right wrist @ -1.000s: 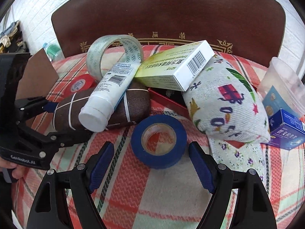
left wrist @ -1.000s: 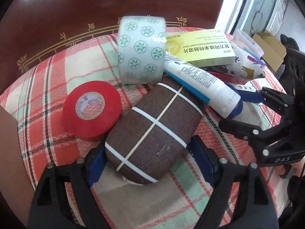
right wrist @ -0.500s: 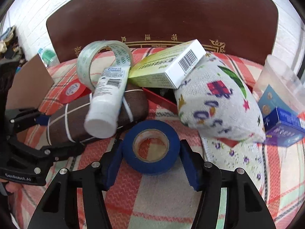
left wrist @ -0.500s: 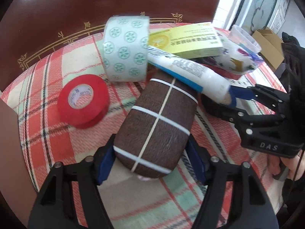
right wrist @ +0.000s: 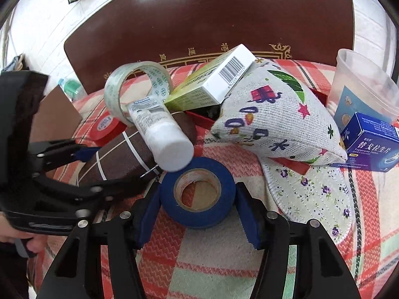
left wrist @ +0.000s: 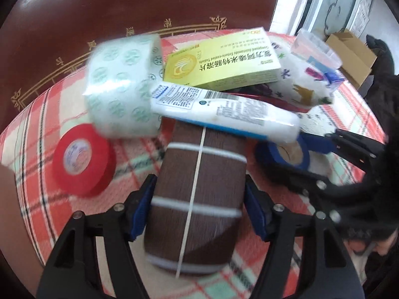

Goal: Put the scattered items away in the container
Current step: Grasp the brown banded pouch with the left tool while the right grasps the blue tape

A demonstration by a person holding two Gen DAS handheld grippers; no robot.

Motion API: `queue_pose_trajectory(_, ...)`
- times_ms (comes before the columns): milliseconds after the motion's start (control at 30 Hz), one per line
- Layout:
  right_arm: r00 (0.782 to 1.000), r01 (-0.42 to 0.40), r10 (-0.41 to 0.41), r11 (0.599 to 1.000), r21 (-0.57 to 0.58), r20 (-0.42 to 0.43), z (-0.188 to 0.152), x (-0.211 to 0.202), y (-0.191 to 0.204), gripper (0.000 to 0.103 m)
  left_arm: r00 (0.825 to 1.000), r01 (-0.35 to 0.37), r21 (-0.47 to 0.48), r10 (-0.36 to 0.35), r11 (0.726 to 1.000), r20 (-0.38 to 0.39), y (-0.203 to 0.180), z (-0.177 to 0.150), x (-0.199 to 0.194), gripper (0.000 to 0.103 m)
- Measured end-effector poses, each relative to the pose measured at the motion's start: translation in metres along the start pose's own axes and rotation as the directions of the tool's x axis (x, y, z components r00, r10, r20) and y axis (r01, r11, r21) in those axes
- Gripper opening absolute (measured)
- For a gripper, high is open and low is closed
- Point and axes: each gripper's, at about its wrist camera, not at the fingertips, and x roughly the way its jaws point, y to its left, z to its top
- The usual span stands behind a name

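My left gripper [left wrist: 198, 199] is shut on a brown pouch with white stripes [left wrist: 197, 186]; it shows from the side in the right wrist view [right wrist: 119, 159]. A white tube [left wrist: 224, 112] lies across the pouch's far end. My right gripper [right wrist: 197, 199] is shut on a blue tape roll [right wrist: 198, 191], which also shows in the left wrist view [left wrist: 286, 153]. A clear patterned tape roll [left wrist: 122, 87], a red tape roll [left wrist: 82, 157], a yellow medicine box [left wrist: 222, 62] and a printed cloth pouch [right wrist: 274, 114] lie behind.
A clear plastic container [right wrist: 361, 87] stands at the right on the plaid cushion [right wrist: 224, 269], with a blue medicine box [right wrist: 374, 144] leaning against it. A red tray edge [right wrist: 202, 119] shows under the pile. The dark chair back [right wrist: 212, 12] rises behind.
Both grippers have closed: the left on the brown pouch, the right on the blue tape roll. The pouch has swung straighter between the left fingers; the tube and clear tape have shifted.
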Motion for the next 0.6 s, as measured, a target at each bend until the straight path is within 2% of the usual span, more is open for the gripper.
queue_pose_trajectory(100, 1.000, -0.012, 0.011, 1.000, 0.010, 0.004, 0.002, 0.001, -0.001, 0.061, 1.000, -0.023, -0.010, 0.023, 1.000, 0.003, -0.002, 0.001, 0.005, 0.068)
queue_pose_trajectory(200, 1.000, -0.015, 0.015, 1.000, 0.010, 0.003, 0.002, -0.001, 0.001, 0.061, 1.000, -0.018, -0.022, 0.018, 1.000, -0.006, -0.001, -0.001, 0.000, 0.064)
queue_pose_trajectory(400, 0.998, -0.059, 0.059, 0.997, 0.052, -0.005, -0.005, -0.019, -0.002, 0.060, 0.999, 0.030, -0.044, -0.031, 0.999, -0.019, -0.008, -0.015, -0.017, 0.062)
queue_pose_trajectory(600, 0.997, -0.074, 0.073, 0.994, 0.083, 0.013, -0.022, -0.049, -0.008, 0.060, 0.997, 0.082, -0.068, -0.082, 0.994, 0.004, -0.016, -0.033, -0.039, 0.061)
